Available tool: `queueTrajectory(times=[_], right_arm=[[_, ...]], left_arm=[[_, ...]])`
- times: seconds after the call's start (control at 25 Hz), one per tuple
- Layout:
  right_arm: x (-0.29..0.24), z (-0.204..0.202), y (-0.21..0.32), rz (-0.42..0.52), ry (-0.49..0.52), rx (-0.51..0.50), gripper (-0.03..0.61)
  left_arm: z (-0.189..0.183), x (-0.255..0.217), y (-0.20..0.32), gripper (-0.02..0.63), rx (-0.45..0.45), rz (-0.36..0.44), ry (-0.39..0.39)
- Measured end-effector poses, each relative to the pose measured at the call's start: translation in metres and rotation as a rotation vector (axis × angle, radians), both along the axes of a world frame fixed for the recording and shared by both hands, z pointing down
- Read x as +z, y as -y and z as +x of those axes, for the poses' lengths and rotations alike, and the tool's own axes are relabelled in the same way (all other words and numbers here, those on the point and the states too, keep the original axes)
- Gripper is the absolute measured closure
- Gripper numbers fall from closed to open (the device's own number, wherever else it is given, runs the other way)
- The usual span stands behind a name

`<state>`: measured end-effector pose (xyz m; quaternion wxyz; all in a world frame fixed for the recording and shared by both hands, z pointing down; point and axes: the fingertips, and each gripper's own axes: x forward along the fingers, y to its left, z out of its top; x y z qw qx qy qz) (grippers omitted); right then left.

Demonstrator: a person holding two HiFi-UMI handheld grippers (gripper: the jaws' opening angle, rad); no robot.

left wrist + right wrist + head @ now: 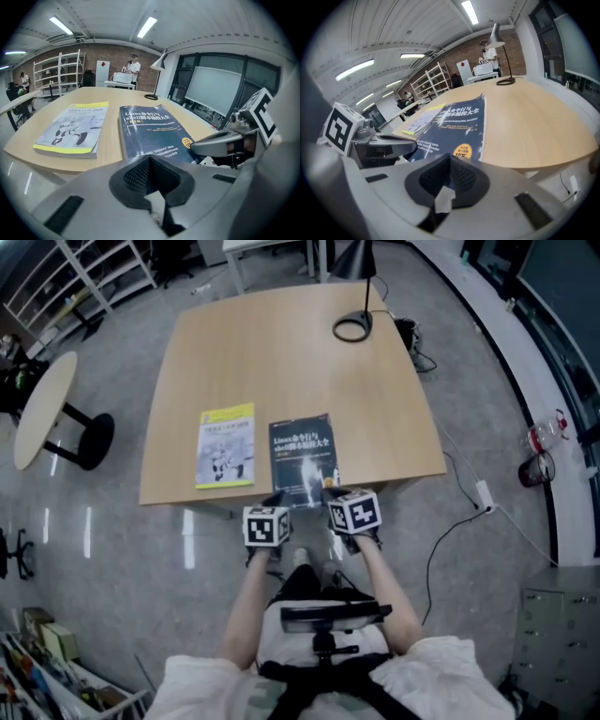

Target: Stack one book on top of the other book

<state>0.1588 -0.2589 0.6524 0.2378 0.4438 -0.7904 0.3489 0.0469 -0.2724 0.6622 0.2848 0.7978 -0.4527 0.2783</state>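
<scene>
Two books lie flat side by side near the front edge of the wooden table point(281, 352). The dark blue book point(303, 458) point(152, 129) point(454, 126) is on the right, the yellow and white book point(226, 445) point(75, 127) point(419, 121) on the left, a small gap between them. My left gripper point(274, 498) point(149, 164) is shut and empty, hovering at the blue book's near left corner. My right gripper point(333, 490) point(449, 164) is shut and empty too, at the book's near right corner. Each gripper shows in the other's view.
A black desk lamp point(354, 296) stands at the table's far right corner. A small round table point(42, 409) sits to the left on the grey floor, and a cable with a plug point(483, 495) runs on the right. A person stands by shelves far off in the room.
</scene>
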Motion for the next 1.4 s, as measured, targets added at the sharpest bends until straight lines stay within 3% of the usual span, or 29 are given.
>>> queueTrajectory(times=[0.2,0.32,0.44,0.48,0.64,0.76,0.84,0.96,1.12,1.4], right_arm=[[0.002,0.0,-0.006,0.0,0.01,-0.034,0.581],[0.0,-0.001,-0.004,-0.006,0.041,-0.053,0.581],[-0.002,0.003,-0.001,-0.029,0.111,-0.009,0.577],[-0.004,0.004,0.001,-0.023,0.123,0.004,0.568],[-0.013,0.001,0.005,-0.011,0.179,0.003,0.414],[-0.017,0.004,0.009,-0.014,0.181,0.018,0.377],[-0.022,0.012,0.01,-0.008,0.183,0.035,0.377],[-0.024,0.029,0.013,0.003,0.186,0.081,0.351],[-0.018,0.034,0.005,-0.032,0.263,0.084,0.236],[0.004,0.027,-0.006,-0.115,0.284,0.077,0.235]], left_arm=[[0.006,0.002,-0.008,0.62,0.003,-0.002,-0.016],[0.004,-0.002,-0.006,0.62,0.017,0.061,-0.02],[0.003,-0.001,-0.007,0.62,0.019,0.106,-0.049],[0.002,0.0,-0.007,0.62,0.01,0.094,-0.061],[0.003,0.001,-0.006,0.618,0.044,0.055,-0.084],[0.009,-0.007,-0.007,0.526,0.044,0.038,-0.147],[0.009,-0.018,-0.004,0.423,0.015,0.029,-0.199],[-0.005,-0.027,0.003,0.417,-0.034,0.017,-0.249],[-0.029,-0.021,0.001,0.417,-0.116,-0.033,-0.328],[-0.024,0.007,-0.022,0.417,-0.069,-0.172,-0.322]])
